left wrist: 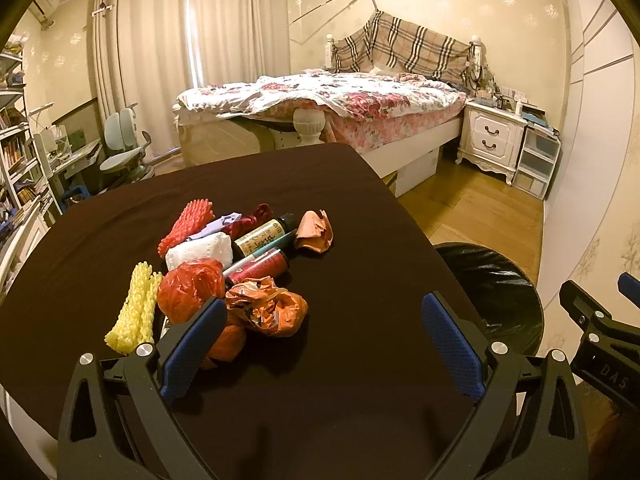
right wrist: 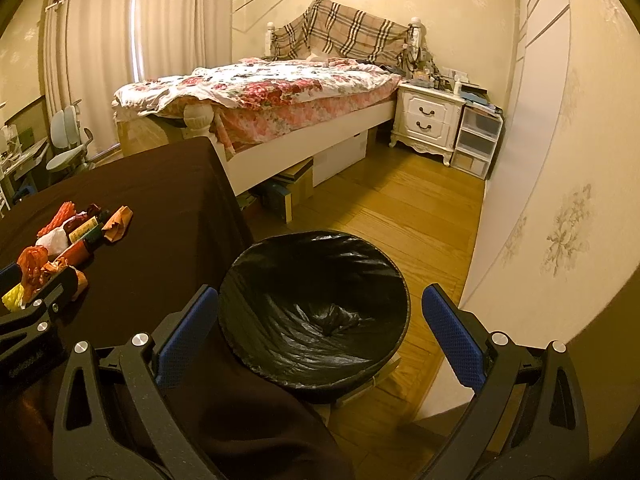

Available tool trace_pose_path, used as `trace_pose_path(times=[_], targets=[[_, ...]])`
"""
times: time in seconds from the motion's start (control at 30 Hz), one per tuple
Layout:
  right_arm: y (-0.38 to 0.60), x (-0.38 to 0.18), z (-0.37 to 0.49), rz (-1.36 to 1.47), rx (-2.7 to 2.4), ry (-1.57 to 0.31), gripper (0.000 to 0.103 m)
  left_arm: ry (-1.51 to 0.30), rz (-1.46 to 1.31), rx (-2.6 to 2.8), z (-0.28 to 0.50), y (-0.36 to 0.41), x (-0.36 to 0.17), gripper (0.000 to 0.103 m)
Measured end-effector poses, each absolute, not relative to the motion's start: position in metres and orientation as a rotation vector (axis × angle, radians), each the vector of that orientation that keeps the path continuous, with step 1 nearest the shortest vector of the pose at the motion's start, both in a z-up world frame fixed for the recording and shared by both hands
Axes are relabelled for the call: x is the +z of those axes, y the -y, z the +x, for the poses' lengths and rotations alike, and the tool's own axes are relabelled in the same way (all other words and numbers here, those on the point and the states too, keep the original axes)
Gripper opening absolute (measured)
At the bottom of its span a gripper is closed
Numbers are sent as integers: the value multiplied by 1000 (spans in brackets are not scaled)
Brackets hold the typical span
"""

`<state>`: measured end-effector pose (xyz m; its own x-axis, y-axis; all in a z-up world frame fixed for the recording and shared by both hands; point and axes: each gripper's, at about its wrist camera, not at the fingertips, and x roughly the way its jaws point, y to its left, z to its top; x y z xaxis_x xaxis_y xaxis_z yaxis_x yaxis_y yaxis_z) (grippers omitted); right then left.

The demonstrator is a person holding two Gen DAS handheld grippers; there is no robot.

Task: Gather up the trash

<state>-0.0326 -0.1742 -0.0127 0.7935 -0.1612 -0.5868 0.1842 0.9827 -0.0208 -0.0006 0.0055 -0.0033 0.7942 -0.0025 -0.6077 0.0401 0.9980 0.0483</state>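
Trash pile [left wrist: 236, 264] heaped left of centre on the dark brown tablecloth [left wrist: 360, 208]: red foam netting [left wrist: 186, 226], ribbed and tubular; yellow foam netting [left wrist: 134, 312] of like weave; a white wad of tissue [left wrist: 200, 252]; crumpled orange-red plastic bags [left wrist: 188, 290], glossy and creased; a dark cylindrical bottle [left wrist: 264, 234] with a pale label; a crushed ball of peach paper [left wrist: 314, 232]; left gripper [left wrist: 320, 348] spread wide and holding nothing, its left blue textured finger [left wrist: 194, 344] beside the orange bags; right gripper [right wrist: 320, 334] likewise wide apart and empty, above the round bin [right wrist: 316, 308] lined with shiny black film, standing on the wood plank floor [right wrist: 400, 208] just beside the table edge; behind, a bed [left wrist: 340, 100] with floral quilt, a white nightstand [left wrist: 490, 136], cream curtains [left wrist: 160, 40], patterned wallpaper.
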Motion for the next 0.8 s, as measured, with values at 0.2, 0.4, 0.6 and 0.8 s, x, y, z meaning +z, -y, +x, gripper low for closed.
trace_pose_path(times=[0.2,0.4,0.6,0.8], targets=[[174,-12,-33,38,-186,-628,99,-655,60,-22,0,-5,-3,97],[171,-10,-31,40,-185,-630,99,-653,61,-22,0,-6,-3,97],[182,-14,-32,42,-185,-629,99,-658,56,-20,0,-12,-9,97],[180,-14,-32,43,-185,-630,99,-658,56,-20,0,-12,-9,97]])
